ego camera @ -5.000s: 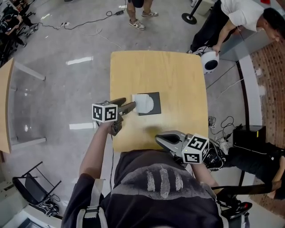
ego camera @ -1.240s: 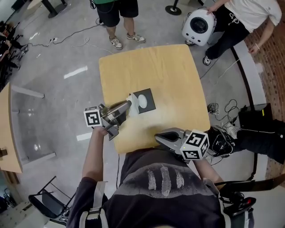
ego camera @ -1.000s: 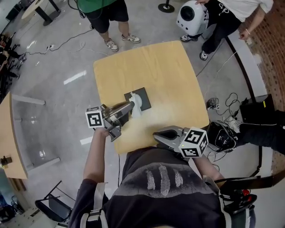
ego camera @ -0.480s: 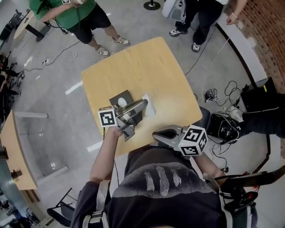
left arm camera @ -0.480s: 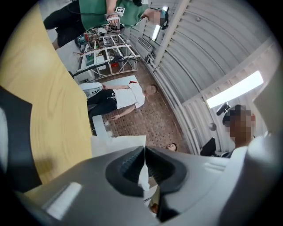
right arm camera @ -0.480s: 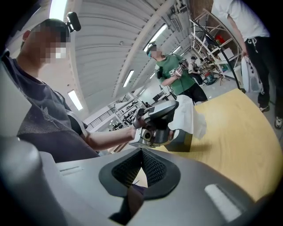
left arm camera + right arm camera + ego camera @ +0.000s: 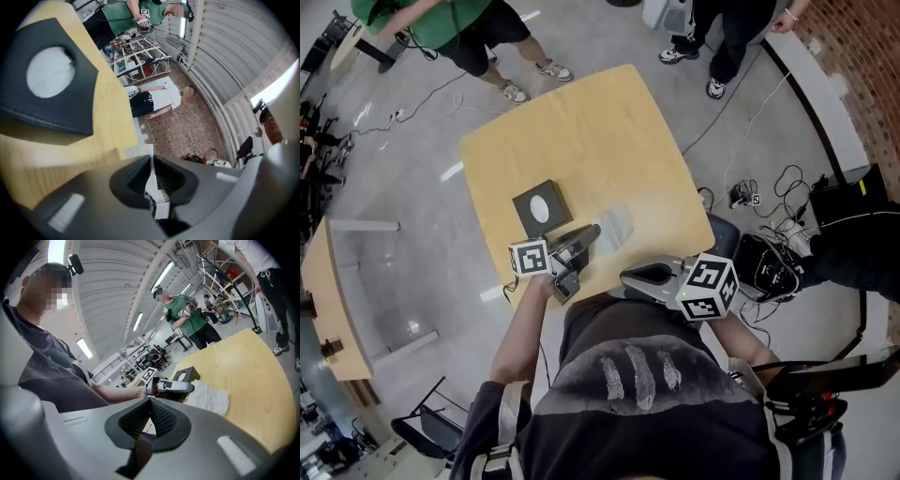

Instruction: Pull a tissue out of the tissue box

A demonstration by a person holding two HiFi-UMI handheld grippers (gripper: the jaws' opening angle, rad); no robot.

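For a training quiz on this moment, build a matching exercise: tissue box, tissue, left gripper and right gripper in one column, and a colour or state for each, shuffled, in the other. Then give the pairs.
1. tissue box
2. tissue
3. left gripper
4. right gripper

A. jaws together, nothing between them
B. white, out of the box, spread on the table
C. black, with an oval opening on top
D. jaws shut on a thin white sheet

Pairs: 1-C, 2-B, 3-D, 4-A

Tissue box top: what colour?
Tissue box is black, white tissue in its hole; best in left gripper view.
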